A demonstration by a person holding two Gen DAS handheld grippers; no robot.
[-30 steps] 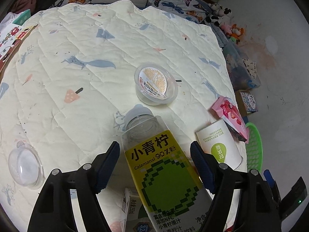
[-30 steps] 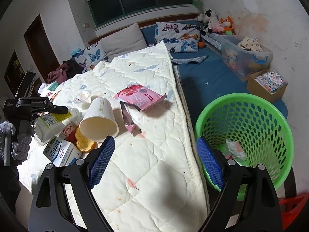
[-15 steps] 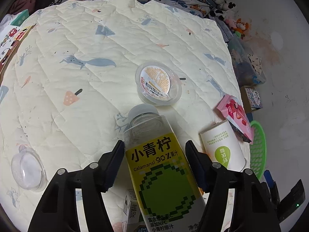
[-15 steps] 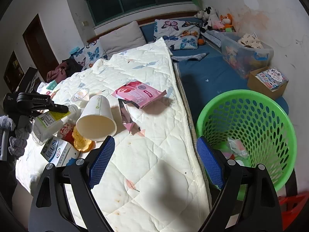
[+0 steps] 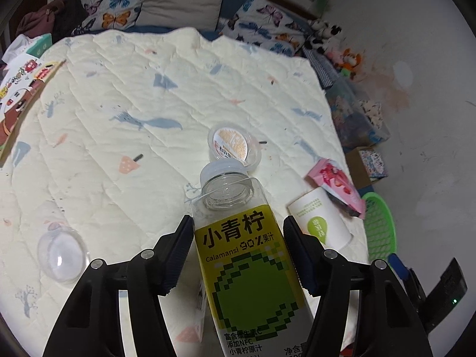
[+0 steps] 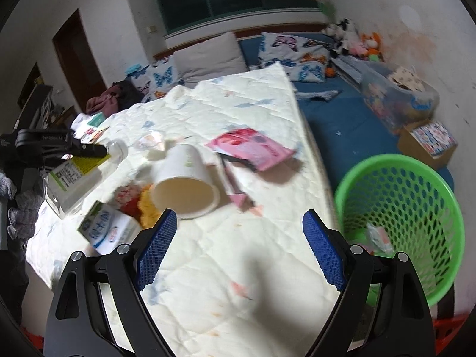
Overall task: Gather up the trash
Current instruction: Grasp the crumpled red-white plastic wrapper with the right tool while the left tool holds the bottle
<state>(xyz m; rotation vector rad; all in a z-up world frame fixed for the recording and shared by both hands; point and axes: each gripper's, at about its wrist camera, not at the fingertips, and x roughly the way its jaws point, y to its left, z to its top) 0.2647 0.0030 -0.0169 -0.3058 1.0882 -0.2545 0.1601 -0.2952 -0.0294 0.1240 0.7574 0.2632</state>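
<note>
A clear empty juice bottle (image 5: 247, 255) with a yellow-green label sits between the blue pads of my left gripper (image 5: 238, 223). The jaws are closing on it and the pads press on both its sides. In the right wrist view the bottle (image 6: 80, 175) hangs tilted, clear of the quilt, in the left gripper (image 6: 59, 145). My right gripper (image 6: 240, 217) is open with nothing in it, above the quilt and just in front of a white paper cup (image 6: 184, 178) lying on its side. A pink wrapper (image 6: 253, 148) lies behind the cup. The green basket (image 6: 398, 160) stands on the floor to the right.
A milk carton (image 6: 107, 229) and an orange-yellow wrapper (image 6: 147, 208) lie left of the cup. A pudding cup (image 5: 233, 145) and a clear dome lid (image 5: 61, 255) rest on the quilt. Pillows, a storage bin and boxes line the far side and the wall.
The left jaws have narrowed onto the bottle and raised it off the quilt. The right gripper has shifted toward the paper cup, which now looks larger and blurred.
</note>
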